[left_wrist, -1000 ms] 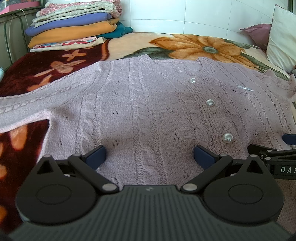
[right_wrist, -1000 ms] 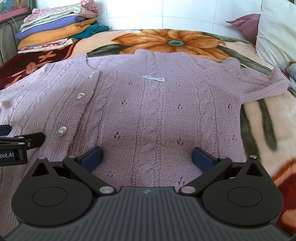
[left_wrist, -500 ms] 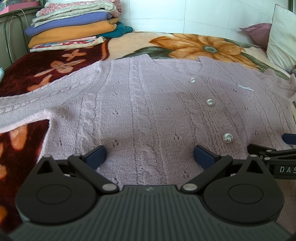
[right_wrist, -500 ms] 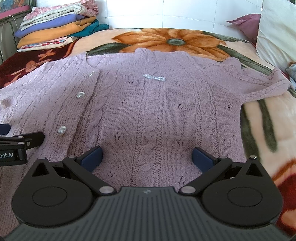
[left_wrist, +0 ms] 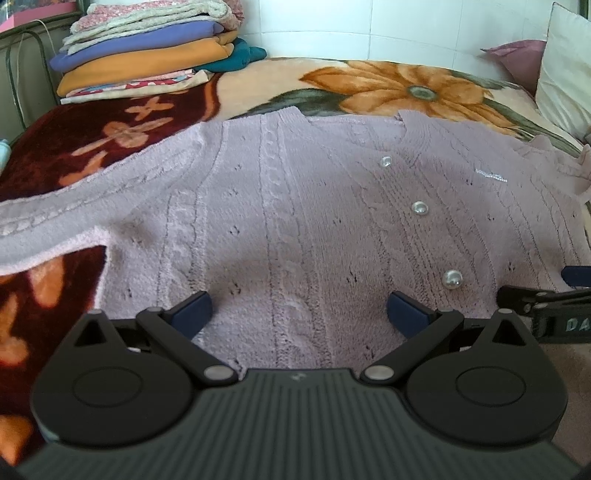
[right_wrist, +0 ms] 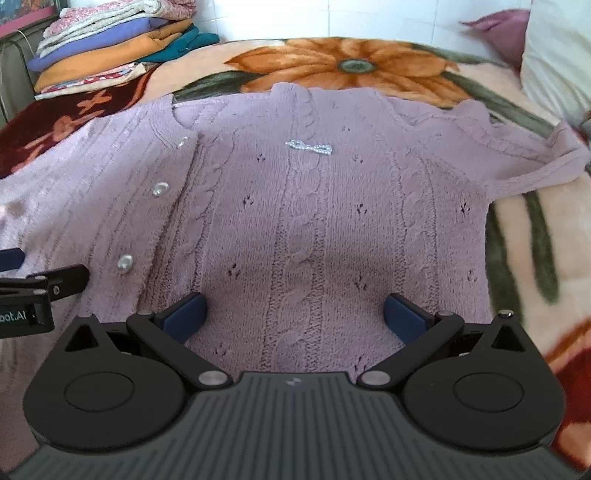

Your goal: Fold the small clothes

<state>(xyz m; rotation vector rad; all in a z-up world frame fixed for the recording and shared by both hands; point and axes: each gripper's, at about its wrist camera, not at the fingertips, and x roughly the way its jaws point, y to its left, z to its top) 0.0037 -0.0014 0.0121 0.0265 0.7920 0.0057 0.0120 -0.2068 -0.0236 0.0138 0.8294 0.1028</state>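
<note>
A lilac cable-knit cardigan (left_wrist: 295, 221) with pearl buttons lies flat, front up, on a flowered blanket; it also shows in the right wrist view (right_wrist: 314, 221). My left gripper (left_wrist: 299, 314) is open and empty over the left half of its hem. My right gripper (right_wrist: 293, 314) is open and empty over the right half of the hem. Each gripper's side shows at the edge of the other's view. The left sleeve (left_wrist: 55, 221) stretches out left, the right sleeve (right_wrist: 535, 162) out right.
A stack of folded clothes (left_wrist: 147, 48) sits at the bed's far left corner. A white pillow (left_wrist: 565, 70) and a mauve pillow (left_wrist: 517, 55) lie at the far right. The tiled wall (left_wrist: 369, 26) runs behind the bed.
The right wrist view has shifted slightly, the cardigan sitting a little lower and with motion blur at the right. The left gripper has not moved. Both stay open.
</note>
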